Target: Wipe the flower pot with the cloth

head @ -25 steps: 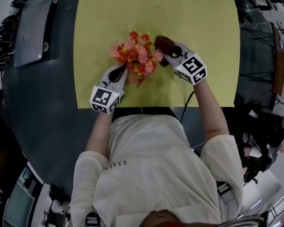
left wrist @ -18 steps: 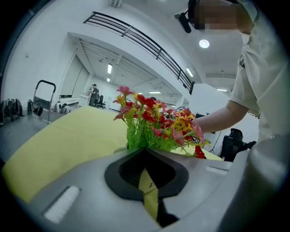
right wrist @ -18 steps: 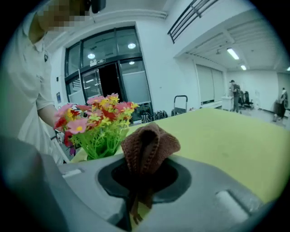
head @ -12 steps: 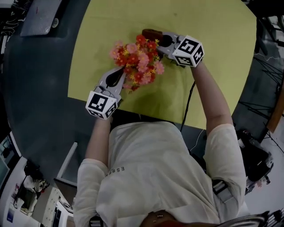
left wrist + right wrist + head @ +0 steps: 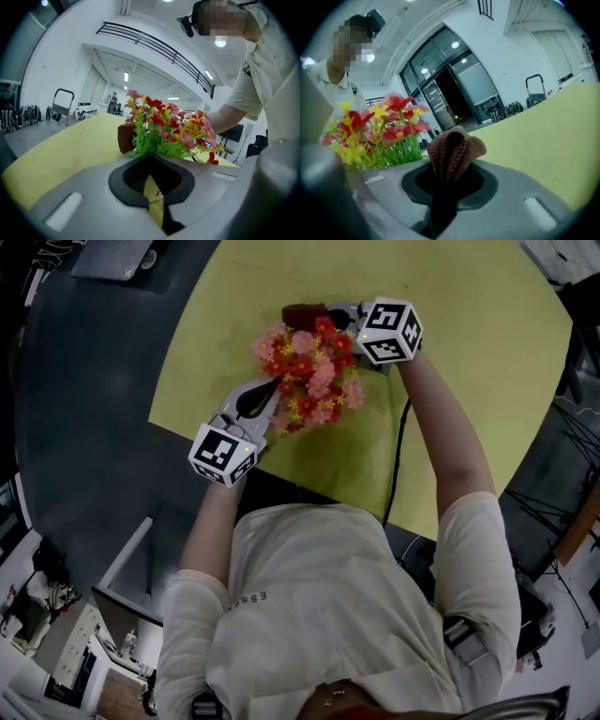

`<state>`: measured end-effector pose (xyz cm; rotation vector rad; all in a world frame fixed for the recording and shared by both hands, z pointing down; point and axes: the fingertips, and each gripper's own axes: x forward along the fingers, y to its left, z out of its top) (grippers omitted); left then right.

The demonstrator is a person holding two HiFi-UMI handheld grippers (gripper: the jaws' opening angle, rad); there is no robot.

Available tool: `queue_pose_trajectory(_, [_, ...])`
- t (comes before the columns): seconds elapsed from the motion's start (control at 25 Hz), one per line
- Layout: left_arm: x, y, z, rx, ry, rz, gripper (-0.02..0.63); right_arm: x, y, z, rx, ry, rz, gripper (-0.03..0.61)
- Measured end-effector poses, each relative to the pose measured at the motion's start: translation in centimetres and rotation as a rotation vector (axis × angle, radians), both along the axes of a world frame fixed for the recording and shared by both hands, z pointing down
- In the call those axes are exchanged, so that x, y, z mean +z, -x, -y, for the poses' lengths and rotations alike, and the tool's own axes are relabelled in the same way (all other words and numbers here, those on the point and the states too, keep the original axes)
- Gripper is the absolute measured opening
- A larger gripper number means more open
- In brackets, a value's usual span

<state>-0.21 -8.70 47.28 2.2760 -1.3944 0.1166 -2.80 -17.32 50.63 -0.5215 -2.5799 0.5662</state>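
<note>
A bunch of red, pink and yellow artificial flowers (image 5: 309,376) stands on the yellow mat (image 5: 469,296); the blooms hide the pot below them. My left gripper (image 5: 274,395) reaches in from the near left. It is shut on a thin pale-yellow edge (image 5: 153,187) at the foot of the stems, seemingly the pot's rim. My right gripper (image 5: 326,315) is at the far side of the flowers, shut on a folded brown cloth (image 5: 300,313). In the right gripper view the cloth (image 5: 454,147) bulges from the jaws with the flowers (image 5: 379,129) to its left.
The yellow mat lies on a dark round table (image 5: 94,409). A black cable (image 5: 396,456) runs along the mat by my right forearm. Grey gear (image 5: 117,254) sits at the table's far left edge.
My right gripper has carried the cloth from the right side of the flowers round to their far side. The left gripper has stayed at the base of the flowers.
</note>
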Motion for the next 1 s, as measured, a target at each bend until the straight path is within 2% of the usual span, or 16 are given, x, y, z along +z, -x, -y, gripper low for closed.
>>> queue_pose_trajectory(0.16, [0.1,0.1,-0.2,-0.017,0.006,0.008,0.013,0.0,-0.5,-1.0,-0.038,0.093,-0.002,0.055])
queue_pose_trajectory(0.28, [0.1,0.1,-0.1,-0.032,0.005,0.006,0.012,-0.2,-1.4,-0.9,-0.026,0.142,0.006,0.055])
queue_pose_trajectory(0.6, [0.1,0.2,-0.3,-0.078,-0.002,0.001,0.012,-0.8,-5.0,-1.0,0.045,0.122,-0.003,0.055])
queue_pose_trajectory(1.0, [0.2,0.4,-0.8,-0.105,-0.017,0.003,0.012,-0.5,-9.7,-2.4,0.202,0.114,-0.02,0.055])
